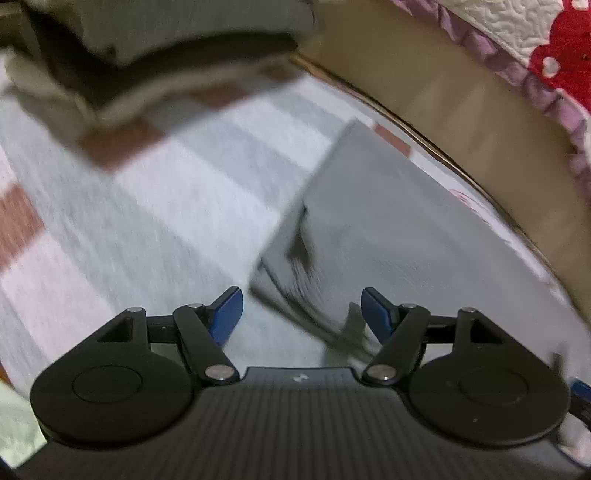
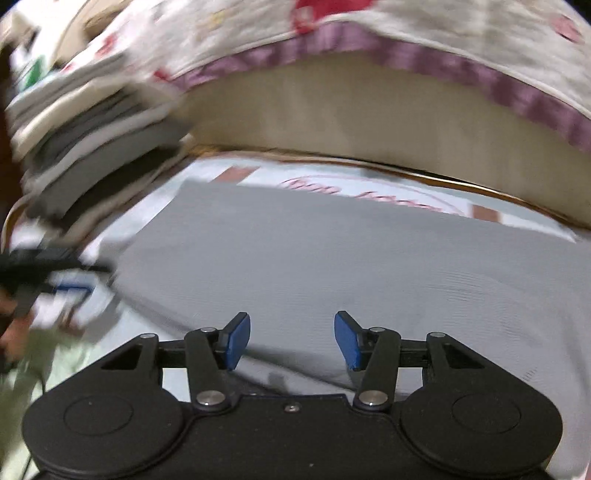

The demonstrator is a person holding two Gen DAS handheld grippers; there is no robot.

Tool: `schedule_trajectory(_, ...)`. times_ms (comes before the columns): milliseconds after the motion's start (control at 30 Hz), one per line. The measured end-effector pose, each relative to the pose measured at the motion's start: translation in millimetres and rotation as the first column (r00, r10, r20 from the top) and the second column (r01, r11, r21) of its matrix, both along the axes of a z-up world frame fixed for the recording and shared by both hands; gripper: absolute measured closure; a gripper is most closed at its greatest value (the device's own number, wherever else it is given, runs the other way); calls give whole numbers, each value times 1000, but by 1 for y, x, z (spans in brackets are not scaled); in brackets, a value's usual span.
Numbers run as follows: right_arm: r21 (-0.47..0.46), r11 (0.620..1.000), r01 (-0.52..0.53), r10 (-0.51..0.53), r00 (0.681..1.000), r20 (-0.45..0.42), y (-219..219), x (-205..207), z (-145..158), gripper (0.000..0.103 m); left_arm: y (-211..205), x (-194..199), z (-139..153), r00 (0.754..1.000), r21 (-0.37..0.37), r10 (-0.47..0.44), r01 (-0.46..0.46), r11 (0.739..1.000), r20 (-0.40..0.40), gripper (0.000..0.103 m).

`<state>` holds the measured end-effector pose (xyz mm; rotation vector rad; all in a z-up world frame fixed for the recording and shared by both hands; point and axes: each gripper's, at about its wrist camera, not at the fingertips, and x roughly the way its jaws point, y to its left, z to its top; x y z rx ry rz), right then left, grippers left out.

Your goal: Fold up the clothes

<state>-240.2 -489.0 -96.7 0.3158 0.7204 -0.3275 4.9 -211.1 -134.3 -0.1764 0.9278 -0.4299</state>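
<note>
A folded grey garment (image 1: 376, 206) lies flat on a pale striped sheet (image 1: 166, 206). In the left wrist view my left gripper (image 1: 301, 315) hovers over the garment's near corner, jaws apart, with layered cloth edges below them and nothing pinched. The right wrist view shows the same grey garment (image 2: 332, 254) spread wide, and my right gripper (image 2: 291, 339) stands over its near edge with blue pads (image 2: 236, 341) apart and not pressing on the cloth. At the left edge of that view the other gripper (image 2: 44, 273) appears blurred.
A stack of folded clothes (image 2: 92, 125) stands at the back left, also seen as a blurred stack of folded clothes (image 1: 155, 51). A beige bed side (image 2: 369, 122) under a purple-frilled floral quilt (image 2: 406, 33) borders the far side. A person's pale green sleeve (image 2: 40, 365) is at lower left.
</note>
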Motion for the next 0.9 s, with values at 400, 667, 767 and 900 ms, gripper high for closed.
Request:
schedule_trajectory(400, -41, 989, 144, -148, 985, -90, -31, -41, -8, 52, -4, 9, -14, 991, -20, -5, 8, 1000, 135, 82)
schedule_trajectory(667, -14, 977, 212, -211, 977, 21, -44, -112, 5, 91, -22, 5, -13, 968, 62, -128, 117, 991, 214, 91)
schedule_trajectory(767, -13, 967, 254, -254, 967, 10, -63, -129, -8, 88, -39, -2, 7, 956, 127, -165, 138, 982, 242, 92)
schedule_trajectory(900, 40, 938, 344, -345, 938, 27, -88, -154, -31, 85, -81, -27, 59, 920, 130, -221, 188, 974, 323, 92)
